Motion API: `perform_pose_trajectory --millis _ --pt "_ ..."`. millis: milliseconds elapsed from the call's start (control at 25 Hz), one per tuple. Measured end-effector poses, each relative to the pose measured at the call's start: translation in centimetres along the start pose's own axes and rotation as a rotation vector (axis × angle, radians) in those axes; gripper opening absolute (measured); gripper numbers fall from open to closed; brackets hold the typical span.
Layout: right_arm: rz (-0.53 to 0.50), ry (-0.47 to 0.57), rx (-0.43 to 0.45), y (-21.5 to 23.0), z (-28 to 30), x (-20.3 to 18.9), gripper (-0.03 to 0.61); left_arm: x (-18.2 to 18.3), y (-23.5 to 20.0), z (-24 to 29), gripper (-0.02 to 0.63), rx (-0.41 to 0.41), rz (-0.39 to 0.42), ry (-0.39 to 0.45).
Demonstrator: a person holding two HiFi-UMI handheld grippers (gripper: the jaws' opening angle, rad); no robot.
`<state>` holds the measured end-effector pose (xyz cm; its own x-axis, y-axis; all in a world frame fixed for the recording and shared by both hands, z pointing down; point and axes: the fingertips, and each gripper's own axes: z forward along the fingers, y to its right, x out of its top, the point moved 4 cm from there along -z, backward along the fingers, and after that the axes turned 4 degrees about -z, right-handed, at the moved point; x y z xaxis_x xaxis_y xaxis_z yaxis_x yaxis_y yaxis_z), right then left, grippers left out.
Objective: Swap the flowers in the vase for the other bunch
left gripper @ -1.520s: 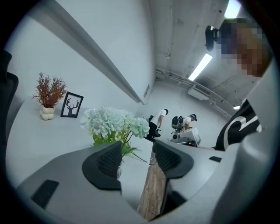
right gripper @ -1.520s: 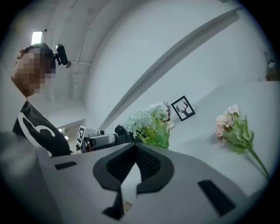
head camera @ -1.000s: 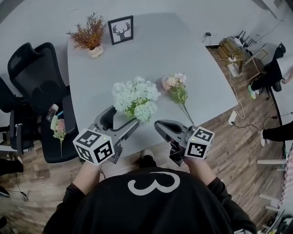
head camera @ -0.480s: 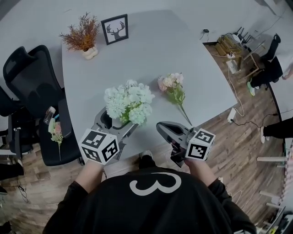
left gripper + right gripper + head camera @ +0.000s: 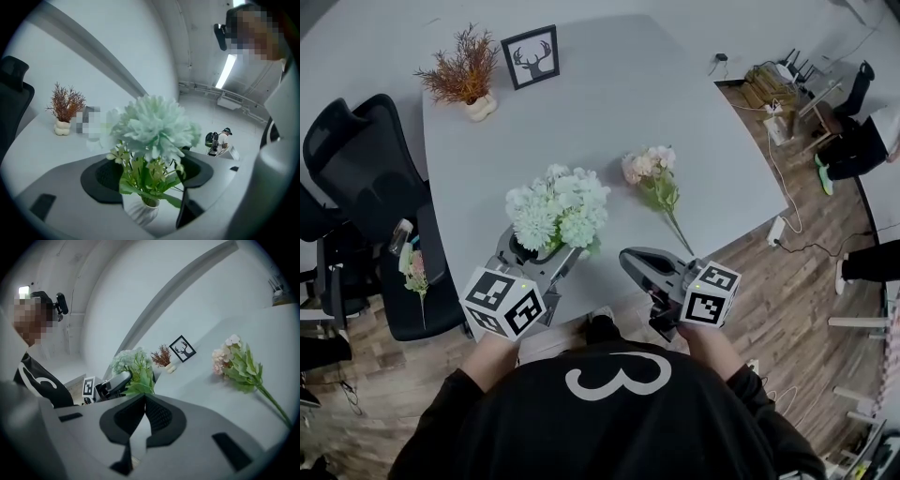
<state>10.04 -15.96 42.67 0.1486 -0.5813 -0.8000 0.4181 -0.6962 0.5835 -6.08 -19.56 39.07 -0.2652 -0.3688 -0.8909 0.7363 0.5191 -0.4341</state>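
Observation:
A bunch of pale green-white flowers [image 5: 555, 208] stands in a small ribbed white vase [image 5: 140, 212] near the table's front edge. My left gripper [image 5: 540, 255] reaches around that vase, which sits low between the jaws; the jaws are closing and the pads do not press on it. The blooms hide the vase in the head view. The other bunch, pink flowers [image 5: 654, 178] with a long green stem, lies flat on the table to the right. My right gripper [image 5: 630, 259] is shut and empty, just short of that stem's end.
A dried reddish plant [image 5: 465, 75] in a small white pot and a framed deer picture [image 5: 531, 58] stand at the grey table's [image 5: 609, 103] far left. Black office chairs [image 5: 356, 169] flank the left side, one bearing a loose flower sprig [image 5: 414, 274]. People stand far right.
The vase with the green-white flowers, earlier ahead of my left gripper, now sits between its jaws. The right gripper stays shut in about the same place.

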Motion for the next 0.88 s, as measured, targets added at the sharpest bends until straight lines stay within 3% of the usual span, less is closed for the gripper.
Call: perform_pose_trajectory --millis 80,360,880 --pt "0.009 0.012 0.017 -0.2 0.0 0.0 0.009 0.2 -0.1 -0.2 0.276 -0.002 -0.005 0.013" --pt "0.010 0.027 0.020 -0.5 -0.3 0.1 0.009 0.4 0.2 -0.7 0.115 -0.020 -0.016 0.021" --pt "0.040 0.037 0.004 -1.5 -0.4 -0.9 0.009 2.1 1.0 -2.4 0.069 -0.036 -0.023 0.096"
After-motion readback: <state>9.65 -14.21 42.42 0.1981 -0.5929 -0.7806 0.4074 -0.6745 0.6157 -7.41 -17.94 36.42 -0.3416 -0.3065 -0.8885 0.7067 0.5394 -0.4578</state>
